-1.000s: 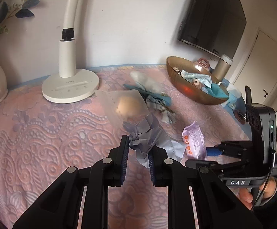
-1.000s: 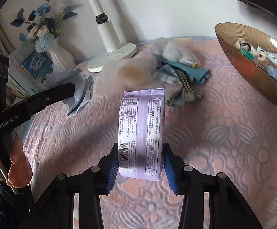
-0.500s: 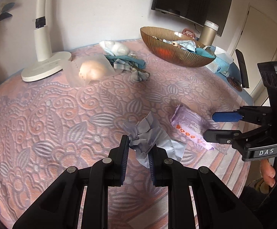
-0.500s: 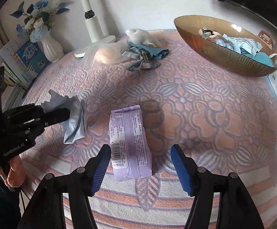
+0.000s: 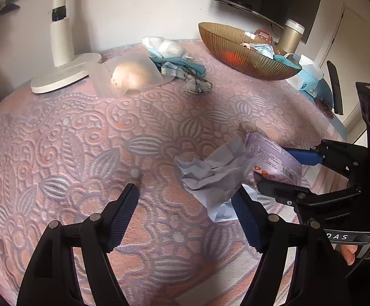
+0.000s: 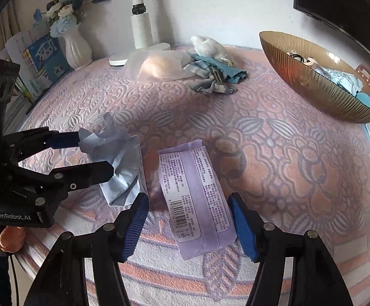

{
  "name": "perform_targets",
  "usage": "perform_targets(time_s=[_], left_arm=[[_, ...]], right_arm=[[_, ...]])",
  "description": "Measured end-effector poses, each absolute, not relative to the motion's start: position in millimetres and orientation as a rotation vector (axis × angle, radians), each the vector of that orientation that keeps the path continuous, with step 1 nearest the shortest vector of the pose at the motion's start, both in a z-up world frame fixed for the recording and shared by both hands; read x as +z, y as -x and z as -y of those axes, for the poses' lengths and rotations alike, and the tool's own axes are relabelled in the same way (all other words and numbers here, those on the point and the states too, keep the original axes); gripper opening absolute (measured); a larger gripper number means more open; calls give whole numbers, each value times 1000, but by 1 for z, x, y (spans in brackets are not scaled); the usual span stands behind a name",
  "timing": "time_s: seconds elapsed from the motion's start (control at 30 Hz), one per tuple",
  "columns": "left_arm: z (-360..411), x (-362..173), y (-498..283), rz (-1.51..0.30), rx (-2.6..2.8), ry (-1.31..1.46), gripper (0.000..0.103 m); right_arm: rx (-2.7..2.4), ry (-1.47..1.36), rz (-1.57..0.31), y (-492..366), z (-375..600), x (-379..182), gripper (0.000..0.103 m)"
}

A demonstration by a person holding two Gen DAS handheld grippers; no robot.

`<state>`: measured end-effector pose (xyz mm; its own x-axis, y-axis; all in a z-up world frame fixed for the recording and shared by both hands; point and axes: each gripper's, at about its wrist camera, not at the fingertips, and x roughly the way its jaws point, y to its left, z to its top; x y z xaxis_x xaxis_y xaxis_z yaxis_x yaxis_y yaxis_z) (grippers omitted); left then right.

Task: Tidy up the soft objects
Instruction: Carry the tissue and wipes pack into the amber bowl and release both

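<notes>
Left gripper (image 5: 185, 201), lower centre of its own view, has just spread its jaws and let the crumpled grey-blue wrapper (image 5: 208, 176) drop onto the bedspread (image 5: 83, 132); one edge still lies against the right pad. Right gripper (image 6: 188, 216) also stands apart, closing slightly around the purple pack (image 6: 195, 193) lying flat between its pads, untouched. Both soft items now sit together at mid-frame, probably placed. The bowl (image 6: 309, 81) at upper right hides most of its contents.

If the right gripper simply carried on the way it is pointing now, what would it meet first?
Most likely the purple tissue pack, lying on the tablecloth between the right gripper's open fingers; depth is uncertain.
</notes>
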<state>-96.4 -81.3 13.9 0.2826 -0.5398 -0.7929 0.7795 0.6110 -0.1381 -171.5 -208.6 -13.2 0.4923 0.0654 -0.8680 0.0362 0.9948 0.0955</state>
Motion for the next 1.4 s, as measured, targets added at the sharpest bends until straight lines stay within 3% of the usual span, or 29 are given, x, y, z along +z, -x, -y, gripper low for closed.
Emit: perform_targets(time_s=[0.07, 0.1, 0.17, 0.3, 0.4, 0.77, 1.1, 1.4], left_arm=[[87, 14, 99, -915, -898, -332, 73], [90, 14, 101, -909, -900, -342, 71], [95, 15, 102, -912, -923, -340, 53], [107, 17, 113, -877, -922, -386, 45], [109, 24, 117, -863, -930, -372, 30], [140, 90, 111, -747, -947, -300, 30], [209, 180, 93, -573, -1001, -249, 30], [274, 192, 57, -600, -1028, -165, 30]], right_arm=[[9, -85, -1046, 171, 210, -14, 48], [13, -90, -1040, 172, 212, -14, 47], [11, -101, -1027, 173, 215, -13, 43], [18, -140, -1016, 177, 221, -11, 42], [10, -171, -1008, 181, 231, -7, 42], [-64, -329, -898, 202, 304, 39, 42], [-219, -262, -690, 202, 385, 146, 42], [-331, -257, -660, 148, 449, 180, 42]])
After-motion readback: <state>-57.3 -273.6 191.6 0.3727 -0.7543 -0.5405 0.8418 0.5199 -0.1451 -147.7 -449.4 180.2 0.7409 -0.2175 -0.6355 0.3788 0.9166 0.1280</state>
